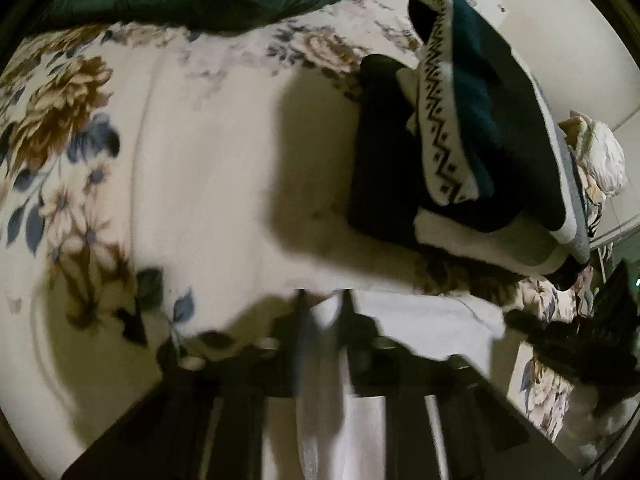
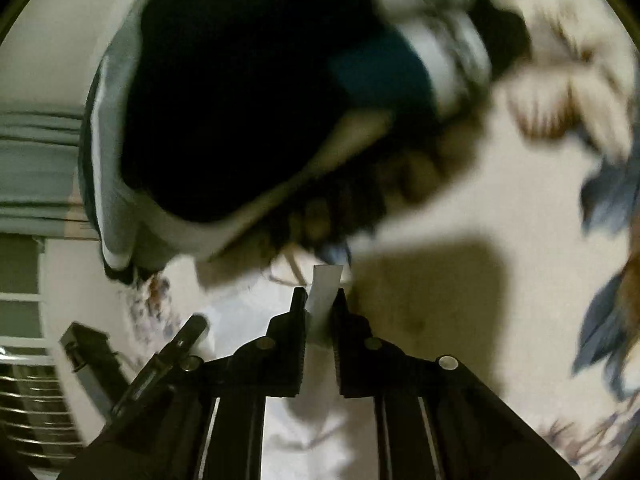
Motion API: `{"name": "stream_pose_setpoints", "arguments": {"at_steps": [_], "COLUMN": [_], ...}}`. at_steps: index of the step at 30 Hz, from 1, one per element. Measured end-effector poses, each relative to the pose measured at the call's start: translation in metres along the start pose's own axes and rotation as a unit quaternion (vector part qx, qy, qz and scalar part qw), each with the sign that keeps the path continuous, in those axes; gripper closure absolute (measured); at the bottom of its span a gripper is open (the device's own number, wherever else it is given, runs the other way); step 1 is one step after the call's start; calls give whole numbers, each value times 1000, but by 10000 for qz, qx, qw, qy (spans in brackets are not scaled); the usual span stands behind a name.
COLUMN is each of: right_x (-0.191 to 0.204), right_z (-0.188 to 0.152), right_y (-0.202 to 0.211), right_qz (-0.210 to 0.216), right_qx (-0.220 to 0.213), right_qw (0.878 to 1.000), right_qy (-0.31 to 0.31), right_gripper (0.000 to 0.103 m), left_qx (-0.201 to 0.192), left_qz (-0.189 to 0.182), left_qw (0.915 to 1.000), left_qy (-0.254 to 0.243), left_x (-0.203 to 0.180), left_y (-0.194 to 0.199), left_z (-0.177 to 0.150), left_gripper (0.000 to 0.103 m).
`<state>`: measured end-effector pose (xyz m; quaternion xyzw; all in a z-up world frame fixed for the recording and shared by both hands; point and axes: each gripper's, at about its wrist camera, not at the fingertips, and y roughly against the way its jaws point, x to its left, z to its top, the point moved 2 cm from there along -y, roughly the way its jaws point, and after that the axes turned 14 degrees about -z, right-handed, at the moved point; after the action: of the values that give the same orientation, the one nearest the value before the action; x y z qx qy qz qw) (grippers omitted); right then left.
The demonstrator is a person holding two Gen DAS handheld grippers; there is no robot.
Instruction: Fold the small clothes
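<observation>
The garment [image 1: 436,312] pinched in my black left gripper [image 1: 324,300] is white; my bedspread [image 1: 192,160] is cream with brown and blue flowers; the stacked clothes [image 1: 480,128] show teal, black, a white zigzag band.

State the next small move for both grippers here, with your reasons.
Probably carry the white garment forward and lay it down to finish a fold: the left gripper and right gripper each pinch an edge, lifted over the floral bedspread beside the folded stack.

A bed [image 1: 200,184] with a cream floral cover fills the room under dim light with hard shadows. A plain pale wall [image 1: 560,40] rises behind it, and grey curtains [image 2: 36,168] hang beside a white-framed window [image 2: 20,300]
</observation>
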<state>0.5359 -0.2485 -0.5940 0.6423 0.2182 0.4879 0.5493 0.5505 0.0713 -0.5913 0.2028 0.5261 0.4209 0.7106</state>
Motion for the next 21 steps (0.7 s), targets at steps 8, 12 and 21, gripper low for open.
{"name": "stream_pose_setpoints", "arguments": {"at_steps": [8, 12, 21], "right_x": [45, 59, 37], "right_z": [27, 35, -23], "right_y": [8, -7, 55], "right_qz": [-944, -1348, -693], "right_qx": [-985, -923, -456], "right_qw": [9872, 9803, 9933], "right_qy": [822, 1109, 808], "right_gripper": [99, 99, 39], "left_qx": [22, 161, -104], "left_qz": [333, 282, 75], "left_qw": [9994, 9992, 9997], "left_qy": [119, 238, -193], "left_x": [20, 26, -11], "left_y": [-15, -12, 70], "left_z": [14, 22, -24], "left_gripper": [96, 95, 54]}}
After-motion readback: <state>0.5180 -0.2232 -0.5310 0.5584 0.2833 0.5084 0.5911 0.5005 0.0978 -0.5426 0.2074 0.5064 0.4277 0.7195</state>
